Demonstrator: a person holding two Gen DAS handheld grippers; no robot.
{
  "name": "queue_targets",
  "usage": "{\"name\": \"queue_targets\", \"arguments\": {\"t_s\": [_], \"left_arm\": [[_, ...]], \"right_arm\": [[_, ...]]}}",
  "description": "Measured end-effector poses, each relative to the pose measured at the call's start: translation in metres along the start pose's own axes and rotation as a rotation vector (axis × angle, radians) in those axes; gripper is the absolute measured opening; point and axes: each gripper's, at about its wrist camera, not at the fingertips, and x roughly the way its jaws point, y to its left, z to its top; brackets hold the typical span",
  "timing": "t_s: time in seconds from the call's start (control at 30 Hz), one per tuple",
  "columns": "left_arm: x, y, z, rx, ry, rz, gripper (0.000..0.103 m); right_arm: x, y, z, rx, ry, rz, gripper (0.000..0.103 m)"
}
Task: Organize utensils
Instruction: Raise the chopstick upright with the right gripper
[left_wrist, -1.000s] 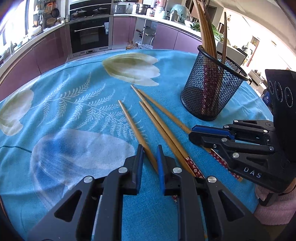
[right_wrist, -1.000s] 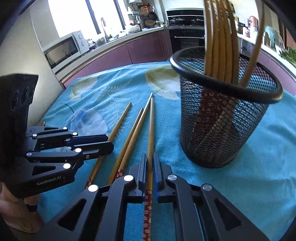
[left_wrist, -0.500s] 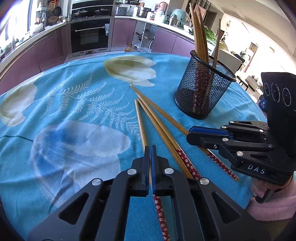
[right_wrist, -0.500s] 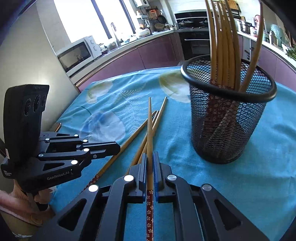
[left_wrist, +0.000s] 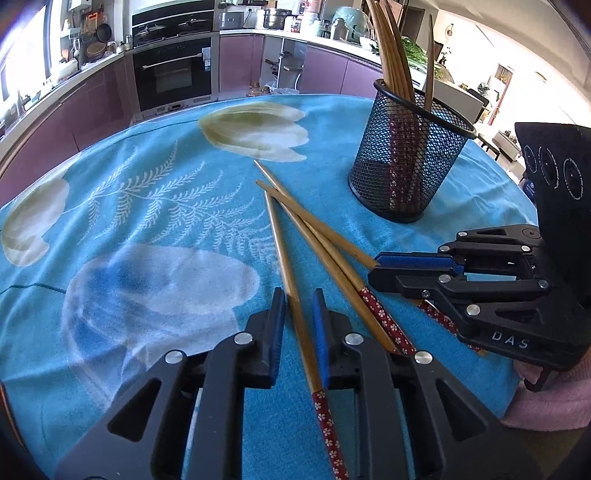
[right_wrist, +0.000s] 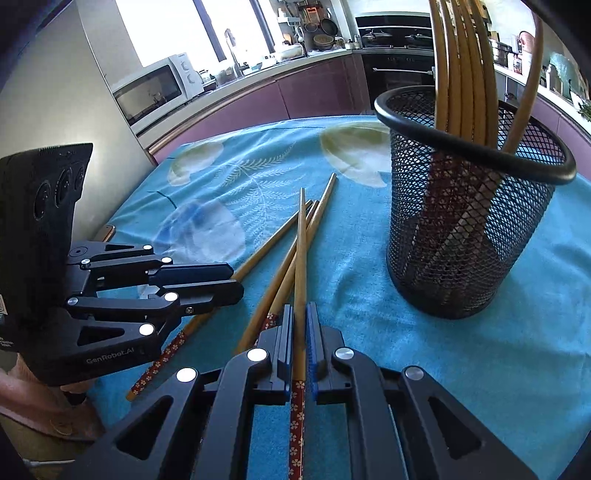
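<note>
A round table (left_wrist: 155, 192) draped in a turquoise cloth printed with pale tulips and ferns fills the middle of a kitchen lined with mauve cabinets, a built-in oven (left_wrist: 173, 74) against the far wall and a white microwave (right_wrist: 151, 92) near the window. Toward the table's far right side stands a black mesh holder (left_wrist: 404, 162), upright, with several bamboo chopsticks (left_wrist: 391, 48) leaning in it, their tips above its rim.

Two hand-held tools work the near edge. The right gripper (right_wrist: 300, 332) is clamped narrow on a single chopstick (right_wrist: 302, 258), which runs straight out between the blue pads, its red flowered end trailing back under the tool. The left gripper (left_wrist: 298, 314) has its jaws parting, a slim gap on either side of another chopstick (left_wrist: 284, 258) that lies between them, the pads not pressing on it. Two more loose chopsticks (left_wrist: 325, 243) lie crossed on the cloth between the two tools, their points fanned toward the tulip print, apart from the holder.

A pink sleeve (left_wrist: 546, 398) shows beneath the right tool.
</note>
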Motion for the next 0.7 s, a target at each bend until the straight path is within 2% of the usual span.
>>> {"name": "queue_targets", "arguments": {"t_s": [0.1, 0.4, 0.53, 0.7], "left_arm": [[0.004, 0.0, 0.004, 0.009, 0.001, 0.018, 0.011], [0.003, 0.0, 0.006, -0.012, -0.018, 0.051, 0.007], [-0.004, 0.002, 0.007, -0.02, -0.035, 0.046, 0.007], [-0.018, 0.003, 0.011, -0.032, -0.068, -0.005, 0.007]], "right_arm": [[0.003, 0.0, 0.003, -0.006, 0.0, -0.003, 0.007], [0.0, -0.004, 0.005, 0.003, -0.022, 0.0, 0.006], [-0.01, -0.005, 0.006, 0.001, -0.05, 0.014, 0.006], [-0.029, -0.002, 0.011, -0.011, -0.103, 0.029, 0.006]]}}
